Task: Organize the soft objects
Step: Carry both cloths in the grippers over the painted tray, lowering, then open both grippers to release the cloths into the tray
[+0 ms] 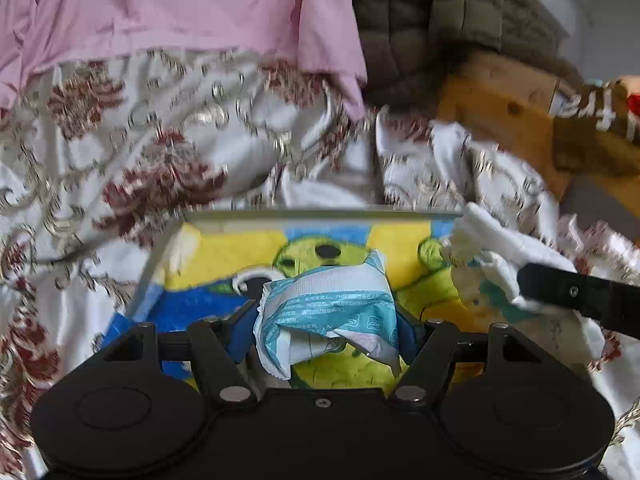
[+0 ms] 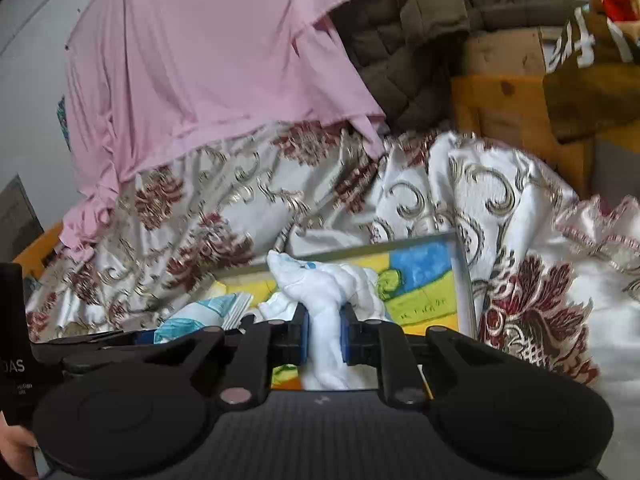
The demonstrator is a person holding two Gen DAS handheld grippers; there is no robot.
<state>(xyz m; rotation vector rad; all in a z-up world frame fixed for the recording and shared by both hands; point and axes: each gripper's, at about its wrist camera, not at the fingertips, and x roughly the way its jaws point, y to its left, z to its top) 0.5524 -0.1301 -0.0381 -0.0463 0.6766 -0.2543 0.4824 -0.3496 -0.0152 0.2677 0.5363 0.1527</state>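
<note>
My left gripper (image 1: pixel 326 320) is shut on a crumpled blue-and-white printed diaper pack (image 1: pixel 332 304), held over a framed cartoon picture (image 1: pixel 224 256) in yellow, blue and green. My right gripper (image 2: pixel 324 336) is shut on a white soft diaper (image 2: pixel 320 300), gripped between its blue pads (image 2: pixel 304 336) above the same picture (image 2: pixel 424 292). In the left wrist view the right gripper's black finger (image 1: pixel 580 296) and the white diaper (image 1: pixel 500 256) show at the right. The blue pack also shows in the right wrist view (image 2: pixel 200 316).
A white bedspread with red and gold floral pattern (image 1: pixel 160 152) covers the bed. A pink garment (image 2: pixel 208 72) and a brown quilted jacket (image 2: pixel 424 28) lie at the back. A wooden box (image 1: pixel 500 96) and a plush toy (image 1: pixel 624 100) stand at the right.
</note>
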